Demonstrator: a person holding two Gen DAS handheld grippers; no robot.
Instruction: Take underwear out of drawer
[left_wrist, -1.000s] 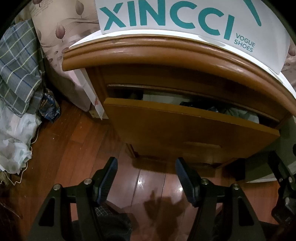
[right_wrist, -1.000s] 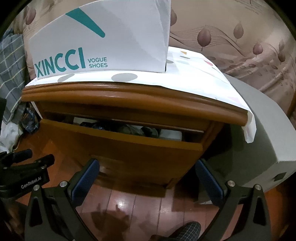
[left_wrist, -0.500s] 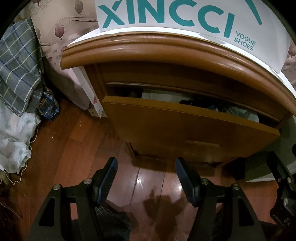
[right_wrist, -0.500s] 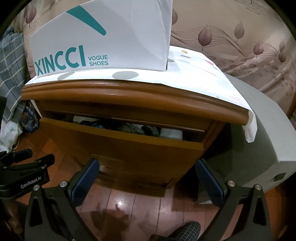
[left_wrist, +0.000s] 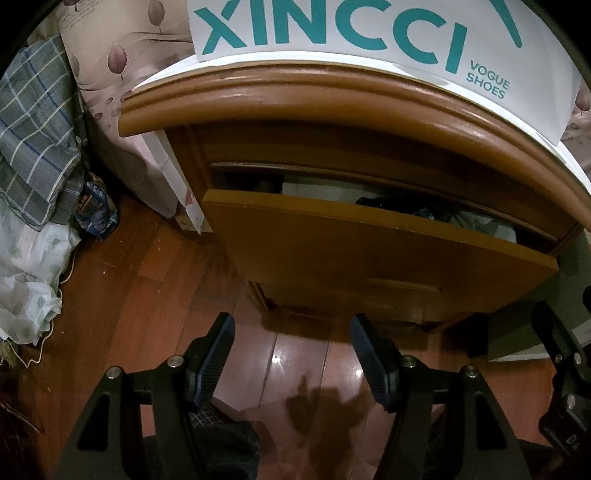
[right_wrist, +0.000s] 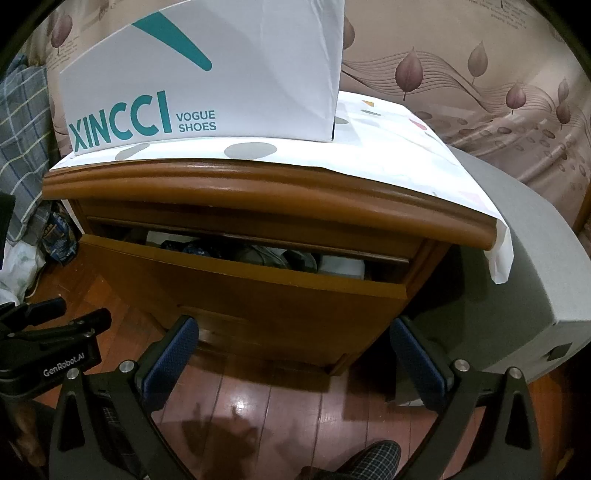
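Left gripper (left_wrist: 291, 352) at 6 o'clock, jaws spread, empty, above wood floor (left_wrist: 122, 295); right gripper (right_wrist: 293, 360) spread wider, empty too; drawer (right_wrist: 258, 291) part-open at 12 o'clock from both; dark garments (right_wrist: 255, 254) heaped inside, possibly underwear (too dim to tell); shoe box (right_wrist: 207, 74) atop 1 nightstand (right_wrist: 258, 188).

Dark underwear (right_wrist: 258, 254) inside part-open wooden drawer (right_wrist: 258, 295)

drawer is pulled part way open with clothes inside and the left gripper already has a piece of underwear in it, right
Not quite. The drawer is part way open with clothes inside, but the left gripper is open and empty over the floor, as the left wrist view shows.
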